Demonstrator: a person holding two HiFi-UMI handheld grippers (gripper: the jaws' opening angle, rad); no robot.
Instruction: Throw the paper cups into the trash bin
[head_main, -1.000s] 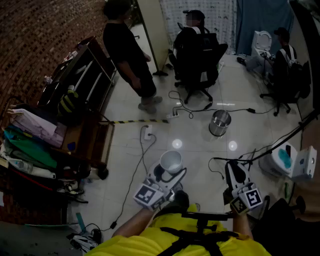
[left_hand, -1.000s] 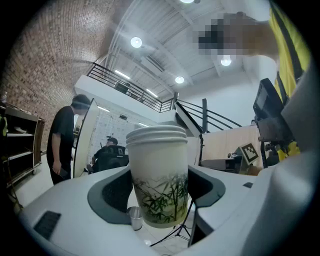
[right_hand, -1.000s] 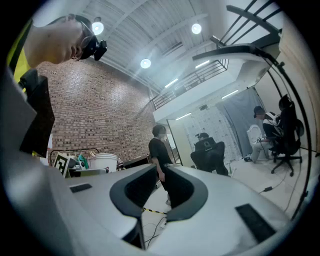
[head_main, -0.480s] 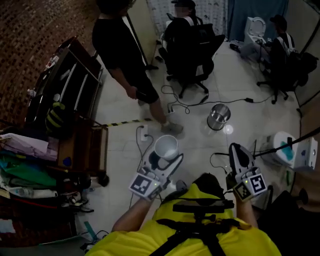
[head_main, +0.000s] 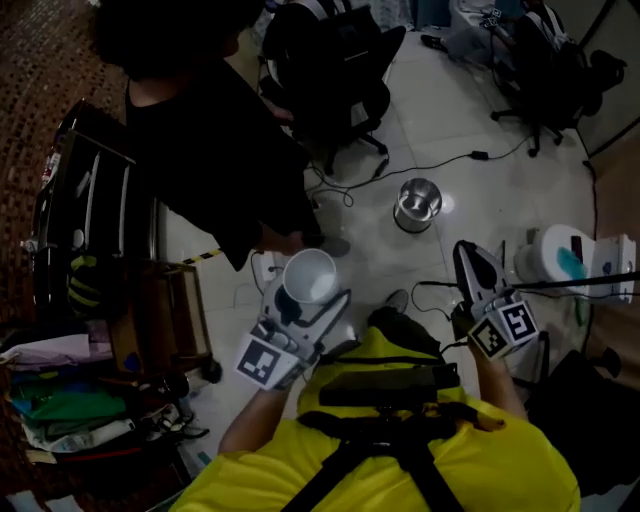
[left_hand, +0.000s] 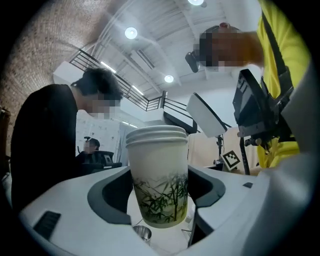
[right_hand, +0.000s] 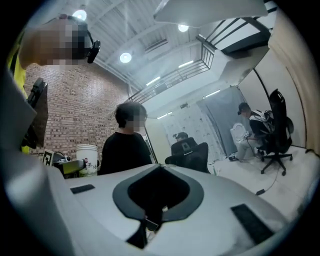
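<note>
My left gripper (head_main: 305, 300) is shut on a stack of white paper cups (head_main: 308, 275) with a green bamboo print (left_hand: 160, 192), held upright above the floor. In the left gripper view the cups fill the gap between the jaws, and a small metal trash bin (left_hand: 142, 233) shows far below them. The same shiny metal bin (head_main: 416, 204) stands on the pale tiled floor ahead and to the right of the cups. My right gripper (head_main: 470, 262) is shut with nothing in it (right_hand: 159, 172), raised at the right.
A person in black (head_main: 215, 160) stands close ahead at the left, next to a dark shelf unit (head_main: 90, 215). Office chairs (head_main: 335, 75) with seated people are further off. Cables (head_main: 440, 165) cross the floor. A white and teal object (head_main: 565, 255) sits at the right.
The view has tilted down and moved forward; the person in black has come much closer. My right gripper's jaws have closed. The cups stay in the left gripper.
</note>
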